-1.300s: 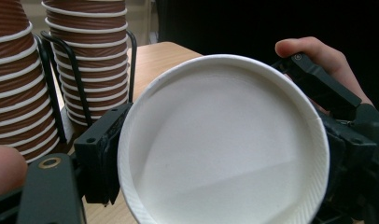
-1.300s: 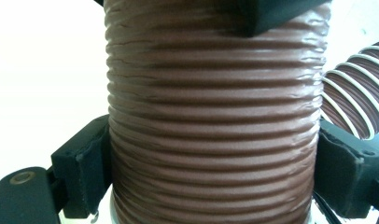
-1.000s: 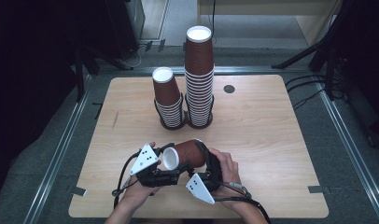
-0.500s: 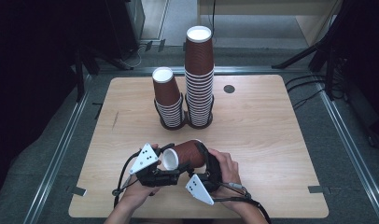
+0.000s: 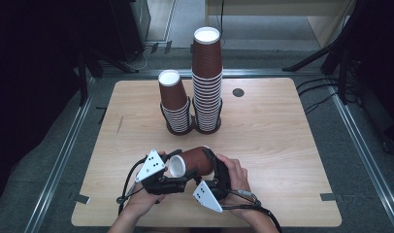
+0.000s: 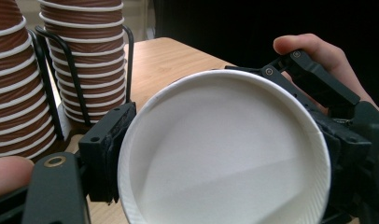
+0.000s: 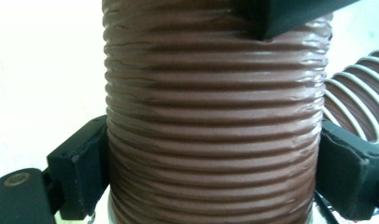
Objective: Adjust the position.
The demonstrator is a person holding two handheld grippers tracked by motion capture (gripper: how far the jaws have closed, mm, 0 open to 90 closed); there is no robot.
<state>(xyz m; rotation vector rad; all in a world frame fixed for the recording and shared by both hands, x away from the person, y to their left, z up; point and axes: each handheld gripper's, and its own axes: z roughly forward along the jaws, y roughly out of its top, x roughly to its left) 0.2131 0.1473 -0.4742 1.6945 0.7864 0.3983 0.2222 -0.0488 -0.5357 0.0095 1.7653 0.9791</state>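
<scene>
I hold a brown ribbed paper cup point(image 5: 192, 161) on its side above the near part of the tabletop point(image 5: 282, 145), between my two tools. My right hand-held gripper point(image 5: 215, 171) has the cup's ribbed wall between its jaws, one pad against each side in the right gripper view; those jaws have just been opening a little, and the cup point(image 7: 215, 130) sits between them. My left hand-held gripper point(image 5: 172, 174) is at the cup's white mouth point(image 6: 225, 154), its jaws having just closed further, one dark pad pressed against the rim at the left. Farther back on the tabletop stand a short stack of cups point(image 5: 174, 104) and a tall stack of cups point(image 5: 207, 82), side by side in black wire holders.
</scene>
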